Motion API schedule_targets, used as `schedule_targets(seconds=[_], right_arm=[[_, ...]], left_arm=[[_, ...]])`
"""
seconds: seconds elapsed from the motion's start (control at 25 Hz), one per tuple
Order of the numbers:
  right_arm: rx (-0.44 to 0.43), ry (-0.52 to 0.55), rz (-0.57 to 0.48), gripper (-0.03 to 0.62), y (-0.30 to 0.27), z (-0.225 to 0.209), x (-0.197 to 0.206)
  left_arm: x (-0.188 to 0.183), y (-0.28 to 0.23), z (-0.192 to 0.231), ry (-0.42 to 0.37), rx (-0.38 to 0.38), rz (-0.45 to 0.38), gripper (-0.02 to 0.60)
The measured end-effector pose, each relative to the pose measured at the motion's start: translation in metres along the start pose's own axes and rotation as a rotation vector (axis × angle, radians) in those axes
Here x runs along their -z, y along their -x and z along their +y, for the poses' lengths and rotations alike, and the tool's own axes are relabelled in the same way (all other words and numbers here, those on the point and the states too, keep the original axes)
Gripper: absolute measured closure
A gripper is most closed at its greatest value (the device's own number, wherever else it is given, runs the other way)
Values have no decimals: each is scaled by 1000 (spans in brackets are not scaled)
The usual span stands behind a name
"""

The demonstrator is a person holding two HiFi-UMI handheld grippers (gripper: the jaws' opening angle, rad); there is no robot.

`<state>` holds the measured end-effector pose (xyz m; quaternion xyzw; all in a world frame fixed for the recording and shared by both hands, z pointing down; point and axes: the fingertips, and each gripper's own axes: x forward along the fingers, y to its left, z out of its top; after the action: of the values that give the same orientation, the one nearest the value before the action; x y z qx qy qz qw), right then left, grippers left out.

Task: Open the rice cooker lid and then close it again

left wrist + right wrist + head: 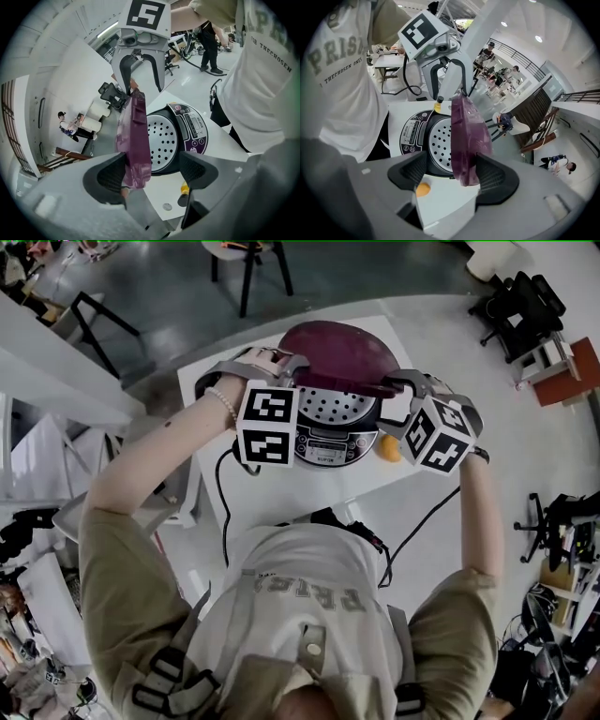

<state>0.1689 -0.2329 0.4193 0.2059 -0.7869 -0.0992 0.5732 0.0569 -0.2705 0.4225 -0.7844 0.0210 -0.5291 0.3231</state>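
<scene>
Rice cooker (330, 432): middle of the table (375, 486), panel near the person. Lid (342, 357): purple, raised and tilted toward the far side, perforated inner plate exposed. Left gripper (154, 171) and right gripper (453, 176): one at each side of the lid. Jaws are wide and unclamped, with the rim between them against the far pad, probably to guide the lid evenly.

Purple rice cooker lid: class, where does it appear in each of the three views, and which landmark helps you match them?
Head view: the lid sits at top centre, raised open.
Left gripper view: the lid is left of centre, seen edge-on.
Right gripper view: the lid is just right of centre, seen edge-on.
Shared landmark: the perforated metal plate, next to the lid in every view.
</scene>
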Motion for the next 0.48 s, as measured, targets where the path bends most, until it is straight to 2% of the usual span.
schedule_targets(seconds=[0.48], right_arm=[[-78,-11,5,253,-15,36,6]], left_arm=[[1,-12,-37,-20,73,8,185]])
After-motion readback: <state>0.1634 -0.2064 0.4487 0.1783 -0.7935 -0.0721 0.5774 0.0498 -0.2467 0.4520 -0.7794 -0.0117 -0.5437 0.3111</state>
